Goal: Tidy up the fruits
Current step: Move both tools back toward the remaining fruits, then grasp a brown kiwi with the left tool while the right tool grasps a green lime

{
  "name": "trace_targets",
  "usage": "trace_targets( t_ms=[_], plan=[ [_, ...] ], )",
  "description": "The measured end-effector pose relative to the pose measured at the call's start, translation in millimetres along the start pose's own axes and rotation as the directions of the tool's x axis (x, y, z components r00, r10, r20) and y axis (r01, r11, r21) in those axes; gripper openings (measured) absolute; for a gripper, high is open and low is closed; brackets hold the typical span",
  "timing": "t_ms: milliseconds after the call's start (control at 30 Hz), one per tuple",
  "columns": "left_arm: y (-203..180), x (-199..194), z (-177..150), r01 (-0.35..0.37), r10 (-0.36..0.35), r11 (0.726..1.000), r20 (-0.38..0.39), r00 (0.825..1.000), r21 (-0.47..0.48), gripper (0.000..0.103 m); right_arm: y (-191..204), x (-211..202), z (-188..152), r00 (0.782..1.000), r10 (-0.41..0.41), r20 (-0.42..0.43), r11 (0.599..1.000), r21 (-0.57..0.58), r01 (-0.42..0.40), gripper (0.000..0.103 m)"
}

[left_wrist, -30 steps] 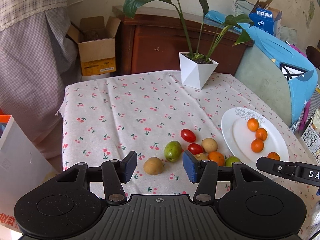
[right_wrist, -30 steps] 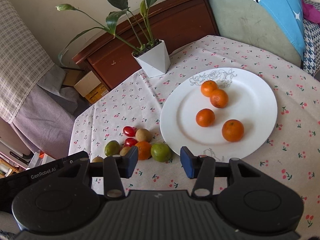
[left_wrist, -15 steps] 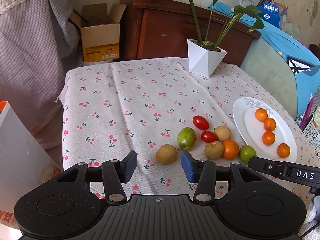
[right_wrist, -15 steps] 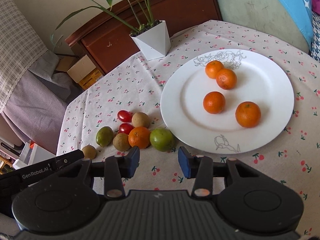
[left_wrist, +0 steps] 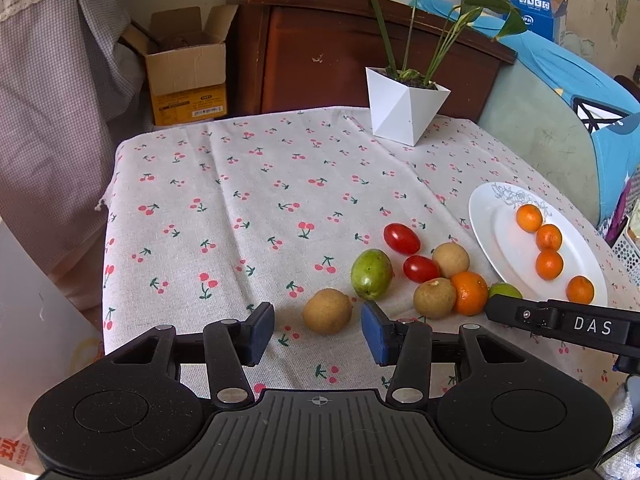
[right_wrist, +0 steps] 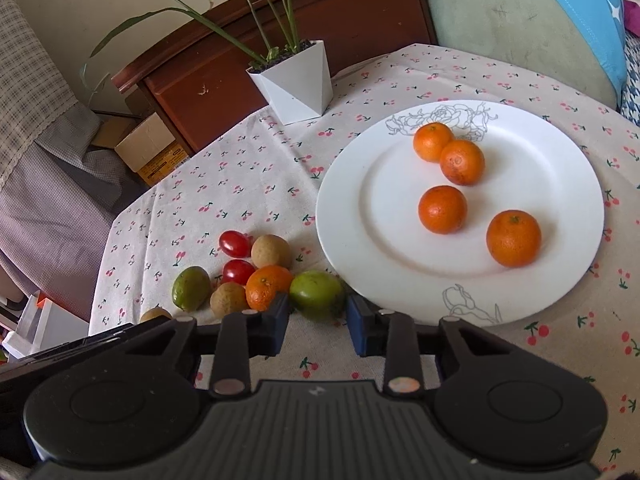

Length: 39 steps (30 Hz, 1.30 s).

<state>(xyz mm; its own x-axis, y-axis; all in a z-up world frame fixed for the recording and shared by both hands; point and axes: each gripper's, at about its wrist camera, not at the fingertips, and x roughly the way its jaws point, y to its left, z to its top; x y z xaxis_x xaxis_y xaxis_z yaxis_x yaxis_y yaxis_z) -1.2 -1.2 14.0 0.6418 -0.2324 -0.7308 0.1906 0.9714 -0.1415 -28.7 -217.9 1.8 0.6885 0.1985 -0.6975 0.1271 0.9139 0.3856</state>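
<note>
right claw (right_wrist: 318,320) closing around green fruit (right_wrist: 317,294) beside plate (right_wrist: 344,184)

A cream tablecloth printed with small red cherries (left_wrist: 240,184) covers the table. At its far edge stands an angular white faceted planter (left_wrist: 404,110) holding a plant with long green leaves (right_wrist: 224,36). Behind it is a dark reddish-brown wooden cabinet (left_wrist: 320,52). Beside the cabinet, on the floor, sits an open brown cardboard box with a yellow label (left_wrist: 188,80). A checked grey fabric (left_wrist: 52,100) hangs at the left. A bright blue cushion (left_wrist: 568,76) lies over a pale green padded seat back (right_wrist: 512,20), with a small blue and white carton (left_wrist: 538,12) behind.
</note>
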Motion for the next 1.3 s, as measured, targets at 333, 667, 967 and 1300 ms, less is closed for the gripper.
trace_targets(
  t_ms=[333,667,967,1300],
  plan=[
    [-6,2,-2,-0.007,0.007,1.0,0.015,1.0,0.03,0.025,-1,-2,0,1.0,0.011,-0.002,1.0,-0.011,-0.011,0.031],
    [-10,-8,1,0.02,-0.021,1.0,0.048,0.999,0.011,0.025,-5,-7,0,1.0,0.025,-0.011,1.0,0.005,-0.025,0.031],
    [-17,-14,5,0.047,-0.047,0.999,0.072,0.996,0.0,0.025,-6,-13,3,0.999,0.042,0.002,0.999,0.015,-0.042,0.031],
    [-29,-21,11,0.095,-0.093,0.995,0.098,0.991,-0.014,0.025,-4,-34,17,0.995,0.083,0.062,0.996,0.022,-0.085,0.031]
  ],
)
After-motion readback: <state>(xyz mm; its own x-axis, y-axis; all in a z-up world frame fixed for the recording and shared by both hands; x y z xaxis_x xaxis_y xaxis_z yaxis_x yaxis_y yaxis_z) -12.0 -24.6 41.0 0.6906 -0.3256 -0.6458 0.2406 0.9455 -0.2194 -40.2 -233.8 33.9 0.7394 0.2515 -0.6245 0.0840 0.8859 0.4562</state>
